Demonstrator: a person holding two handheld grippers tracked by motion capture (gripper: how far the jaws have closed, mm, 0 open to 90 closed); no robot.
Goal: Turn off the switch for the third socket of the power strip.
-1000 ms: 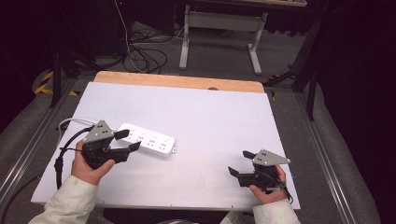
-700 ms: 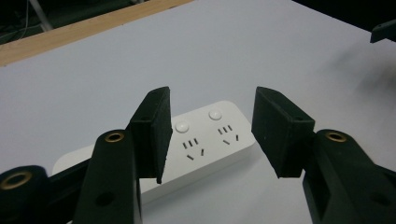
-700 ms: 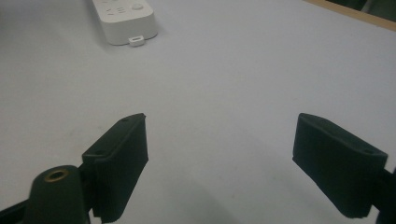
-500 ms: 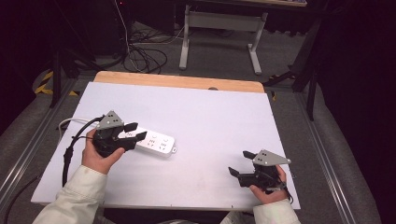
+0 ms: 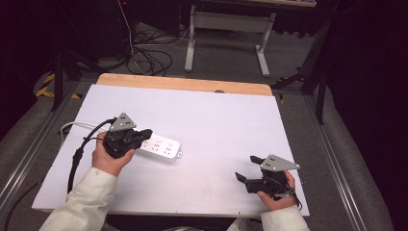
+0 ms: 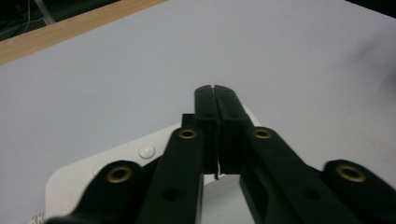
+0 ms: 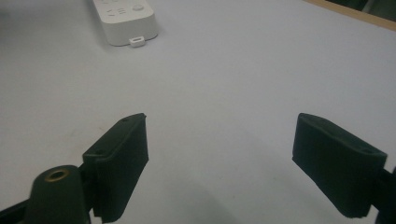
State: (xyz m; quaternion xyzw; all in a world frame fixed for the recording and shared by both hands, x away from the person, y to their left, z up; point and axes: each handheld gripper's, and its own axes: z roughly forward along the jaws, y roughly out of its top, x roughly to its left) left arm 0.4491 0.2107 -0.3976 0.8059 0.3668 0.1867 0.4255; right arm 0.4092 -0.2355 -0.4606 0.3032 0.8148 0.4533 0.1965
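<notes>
A white power strip (image 5: 161,148) lies flat on the left half of the white tabletop (image 5: 221,120). My left gripper (image 5: 146,133) hovers over the strip's left end, and its jaws have just been closing; in the left gripper view they stand pressed together (image 6: 215,91) with nothing between them, the strip (image 6: 93,172) under them. Near the front right of the table my right gripper (image 5: 243,171) rests open, its pads wide apart (image 7: 222,123) over bare tabletop. The strip's end (image 7: 123,18) shows far off in the right gripper view.
The strip's white cord (image 5: 72,126) runs off the table's left edge. A wooden strip (image 5: 183,84) borders the far edge. Beyond it are floor cables (image 5: 144,57) and a grey stand (image 5: 226,29). Metal rails run along both sides.
My left gripper has moved right, over the power strip's left end, and its jaws have gone from open to closed. The right gripper has stayed still.
</notes>
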